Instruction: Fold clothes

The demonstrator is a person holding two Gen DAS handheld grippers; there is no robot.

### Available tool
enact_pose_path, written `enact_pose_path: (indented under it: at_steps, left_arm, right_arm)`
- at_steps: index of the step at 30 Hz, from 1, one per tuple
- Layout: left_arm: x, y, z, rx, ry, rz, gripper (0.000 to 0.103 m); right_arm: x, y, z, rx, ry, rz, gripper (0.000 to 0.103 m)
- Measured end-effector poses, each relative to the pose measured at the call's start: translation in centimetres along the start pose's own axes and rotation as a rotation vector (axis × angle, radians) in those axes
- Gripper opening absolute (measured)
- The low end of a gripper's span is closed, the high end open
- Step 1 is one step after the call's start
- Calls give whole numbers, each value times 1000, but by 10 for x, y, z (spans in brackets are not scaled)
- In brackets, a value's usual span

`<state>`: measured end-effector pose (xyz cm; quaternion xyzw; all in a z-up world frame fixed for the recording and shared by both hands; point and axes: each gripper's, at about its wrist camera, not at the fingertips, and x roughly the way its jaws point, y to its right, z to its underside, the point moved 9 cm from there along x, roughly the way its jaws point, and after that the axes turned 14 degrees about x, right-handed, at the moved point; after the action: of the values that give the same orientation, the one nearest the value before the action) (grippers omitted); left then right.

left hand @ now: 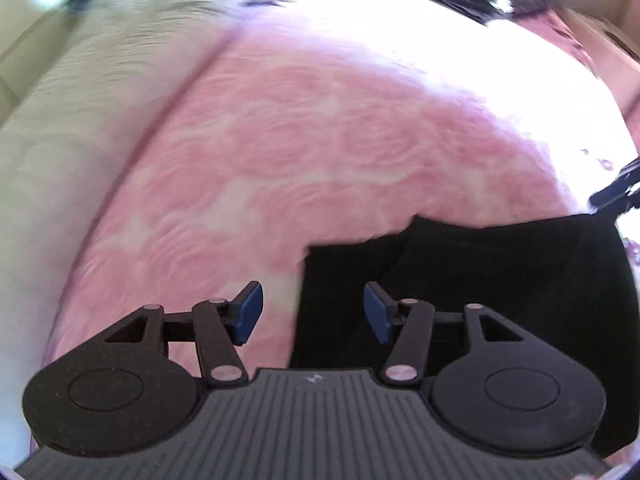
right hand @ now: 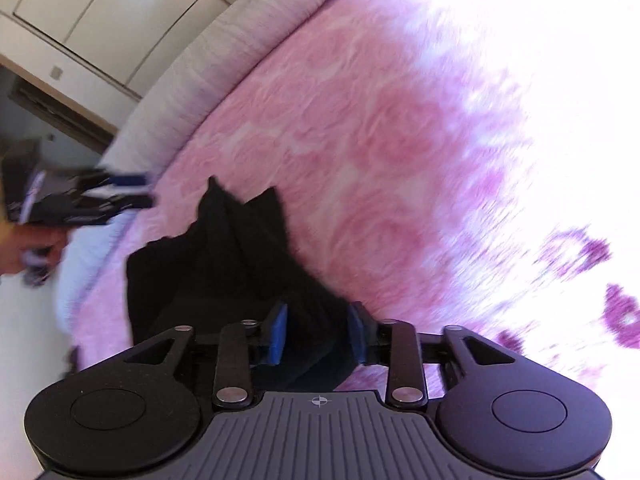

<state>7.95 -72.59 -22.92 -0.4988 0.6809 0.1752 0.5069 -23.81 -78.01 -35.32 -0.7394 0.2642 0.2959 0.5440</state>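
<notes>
A black garment (left hand: 460, 280) lies partly folded on a bed w/ a pink rose-pattern blanket (left hand: 320, 140), near the bed's edge. At far left in the right wrist view, a hand (right hand: 28, 248) carries the left gripper (right hand: 120, 192), blurred, just beside the garment's left side; a pale padded bed rim (right hand: 208, 64) runs behind, w/ cupboard doors (right hand: 100, 12) beyond. Seen from its own camera, the left gripper (left hand: 312, 312) has its fingers (left hand: 250, 312) apart & empty: one blue pad over pink blanket, the other over black cloth, w/ the garment's left edge in the gap. To the right, the right gripper (right hand: 318, 334) straddles a raised ridge of the cloth; its fingers (right hand: 278, 334) stand apart on either side, not visibly pinching it. Two points of fabric poke up at the garment's far end. Judgement: a fold has prob. just been laid & let go. To do the step well: lift both grippers straight clear w/o snagging the ridge, then flatten it & square the edges before the next fold.
</notes>
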Motion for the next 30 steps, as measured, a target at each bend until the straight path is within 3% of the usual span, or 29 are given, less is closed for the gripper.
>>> enact_pose_path:
  at_steps: [5, 7, 9, 13, 16, 22, 25, 30]
  left_arm:
    - [-29, 27, 66, 29, 30, -68, 55]
    - [-37, 52, 90, 100, 58, -83, 55]
    - [-40, 78, 109, 197, 87, -112, 57]
    - [-39, 126, 142, 351, 104, -153, 61]
    - [-45, 153, 157, 430, 113, -226, 62]
    - [-37, 184, 171, 288, 126, -362, 64]
    - [-36, 201, 172, 251, 133, -418, 64]
    - [-39, 228, 165, 308, 166, -497, 65]
  right_arm:
    - [-24, -20, 17, -37, 147, 130, 46]
    - [-35, -35, 33, -60, 191, 159, 46]
    - [-38, -55, 62, -148, 198, 181, 47]
    - [-27, -100, 138, -406, 124, 180, 52]
    - [-17, -124, 190, -608, 76, 140, 58]
    - [2, -97, 256, -700, -33, -30, 60]
    - [16, -75, 262, -741, -9, -93, 60]
    - [24, -76, 243, -676, 113, -261, 60]
